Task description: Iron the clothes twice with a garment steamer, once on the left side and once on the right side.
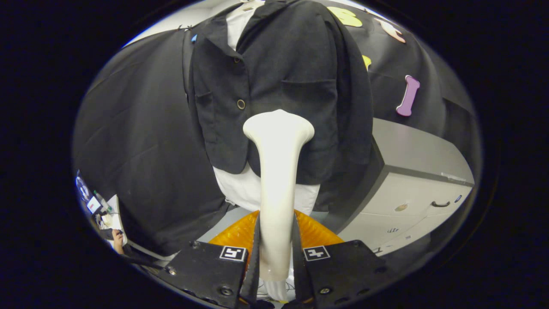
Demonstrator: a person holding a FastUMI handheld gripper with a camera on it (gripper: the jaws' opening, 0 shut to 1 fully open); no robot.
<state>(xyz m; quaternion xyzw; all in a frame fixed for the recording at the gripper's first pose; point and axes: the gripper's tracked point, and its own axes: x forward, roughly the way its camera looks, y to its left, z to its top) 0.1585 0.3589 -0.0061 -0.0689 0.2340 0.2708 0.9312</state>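
We've got the tongs (276, 253) clamped on the white steamer (278, 171), head against the black jacket (279, 86), grey drawer cabinet (411, 189) beside.

Cloth-walled booth (141, 141), office-style cabinet (411, 189)

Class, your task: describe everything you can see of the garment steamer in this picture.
The garment steamer is a cream-white wand that looks like smooth plastic. It has a long slim handle that widens into a flat, flared head. It stands roughly upright, gripped low on the handle between both fingers of the gripper, which press on it from either side. Its head sits in front of the lower part of the dark jacket, just below a pocket flap; whether it touches the cloth cannot be told.
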